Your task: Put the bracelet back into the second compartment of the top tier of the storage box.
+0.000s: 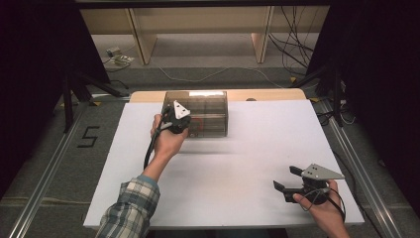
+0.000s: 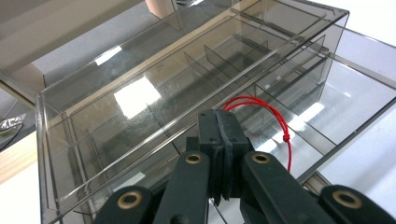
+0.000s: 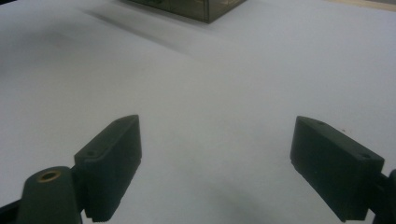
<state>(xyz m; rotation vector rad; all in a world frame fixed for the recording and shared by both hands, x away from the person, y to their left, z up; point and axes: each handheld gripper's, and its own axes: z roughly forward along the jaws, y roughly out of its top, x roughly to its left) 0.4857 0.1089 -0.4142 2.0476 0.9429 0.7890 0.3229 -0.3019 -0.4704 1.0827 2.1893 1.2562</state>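
The left gripper [image 2: 219, 122] has its jaws closed on a red string loop [image 2: 261, 108] at the smoked drawer box [image 1: 195, 113] at the table's far edge. The pull seems only begun. The right gripper [image 1: 287, 179] rests wide open and empty on the white table [image 1: 237, 173].

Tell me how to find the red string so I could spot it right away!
Start at the big white board covering the table, then look to its far edge for the smoky see-through plastic box with dividers. The thin red string loop sits at that box, right at the tip of the left gripper, whose jaws are shut. It is the one bright red thing among grey, black and white.
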